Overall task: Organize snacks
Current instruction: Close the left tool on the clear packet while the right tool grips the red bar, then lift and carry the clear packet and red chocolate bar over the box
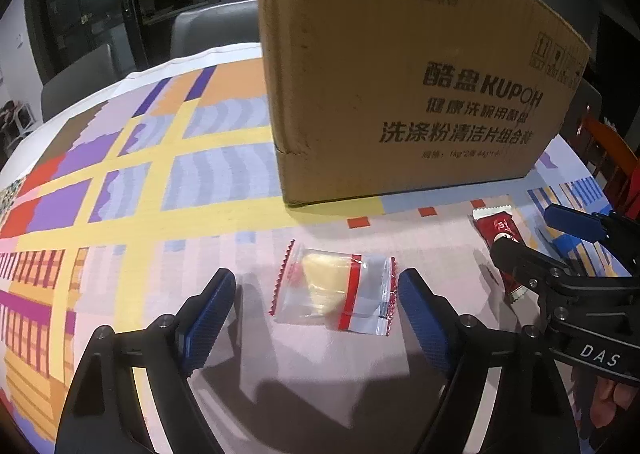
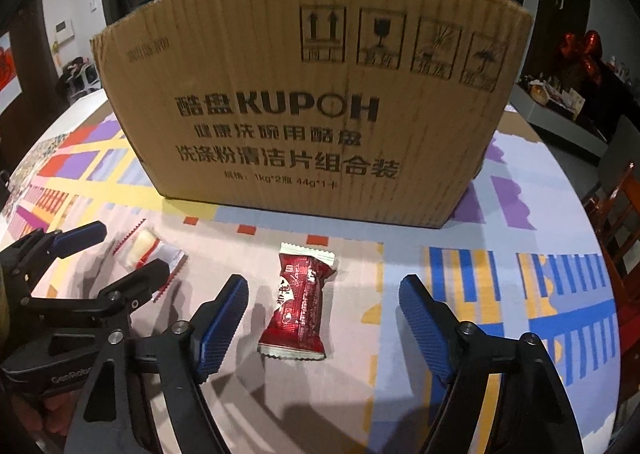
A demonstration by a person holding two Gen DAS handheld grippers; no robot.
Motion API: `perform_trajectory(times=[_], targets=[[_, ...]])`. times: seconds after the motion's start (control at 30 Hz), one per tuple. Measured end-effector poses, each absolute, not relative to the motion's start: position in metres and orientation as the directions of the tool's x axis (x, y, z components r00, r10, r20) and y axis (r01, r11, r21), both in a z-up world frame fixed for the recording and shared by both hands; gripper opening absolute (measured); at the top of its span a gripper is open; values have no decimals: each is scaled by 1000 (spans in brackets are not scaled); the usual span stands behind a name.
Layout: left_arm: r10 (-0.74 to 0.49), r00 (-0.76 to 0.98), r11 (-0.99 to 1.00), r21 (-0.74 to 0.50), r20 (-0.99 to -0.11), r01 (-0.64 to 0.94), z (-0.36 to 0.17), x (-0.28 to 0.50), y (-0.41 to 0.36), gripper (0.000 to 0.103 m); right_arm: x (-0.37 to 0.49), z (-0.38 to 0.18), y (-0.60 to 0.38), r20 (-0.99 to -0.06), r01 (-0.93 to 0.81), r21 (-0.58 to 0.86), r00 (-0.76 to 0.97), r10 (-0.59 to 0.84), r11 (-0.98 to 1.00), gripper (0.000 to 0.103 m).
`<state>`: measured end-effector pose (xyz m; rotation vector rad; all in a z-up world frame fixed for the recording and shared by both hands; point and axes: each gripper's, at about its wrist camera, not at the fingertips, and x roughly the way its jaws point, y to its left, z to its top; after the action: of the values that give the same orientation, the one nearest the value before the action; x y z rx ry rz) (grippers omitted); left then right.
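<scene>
Left wrist view: the left gripper [image 1: 316,294] has its jaws spread, one on each side of a clear snack packet [image 1: 334,290] with red seams and a pale yellow piece inside. The right pad sits just beside the packet's right seam; the left pad stands apart from it. Neither presses on it. The packet lies flat on the surface [image 1: 224,254].

Right wrist view: the right gripper [image 2: 322,318] also has spread jaws, straddling a red snack packet [image 2: 298,306] that lies flat and lengthwise between them, touching neither pad.

Risk, as judged: both packets are thin and lie flat, so closing jaws may skate over the film or push a packet sideways instead of pinching it. The left packet sits off-centre, so the right pad would meet it first and slide it. The grippers work close together and could collide.

Container: a cardboard box [image 2: 312,94] stands on the far side of the surface, behind both packets. Its interior is hidden, so its contents cannot be determined.
</scene>
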<state>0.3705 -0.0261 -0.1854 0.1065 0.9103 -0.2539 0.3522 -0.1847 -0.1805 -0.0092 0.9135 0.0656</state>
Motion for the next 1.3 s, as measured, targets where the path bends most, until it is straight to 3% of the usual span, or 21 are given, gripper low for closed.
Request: perform_trajectory(times=[0.17,0.27,0.33,0.47,0.57,0.6,0.83,1.3], targets=[[-182,582,961,-18,-792,276,-189,371,-30,77,357,-187,-186,-800,-63,29,596,61,998,74],[-192,584,959,-23,-788,284,-188,369,-30,70,359,-191,-186,-808,-67,32,585,65,997,66],[-197,586,956,-22,-786,292,-187,368,-31,59,360,-194,-186,-813,-71,29,578,64,997,55],[-201,590,955,-23,-782,295,-187,367,-31,54,358,-193,-185,-811,-75,22,582,62,997,42],[-198,595,959,-26,-779,284,-186,365,-29,47,358,-192,-184,-811,-82,20,582,65,996,25],[-198,598,958,-25,-777,284,-186,364,-30,42,357,-191,-183,-811,-83,18,582,64,996,24],[-201,599,959,-30,-775,283,-184,361,-31,34,353,-190,-180,-806,-90,20,588,70,996,22],[-198,608,963,-35,-769,269,-172,353,-32,34,344,-172,-187,-788,-80,26,612,69,996,22]])
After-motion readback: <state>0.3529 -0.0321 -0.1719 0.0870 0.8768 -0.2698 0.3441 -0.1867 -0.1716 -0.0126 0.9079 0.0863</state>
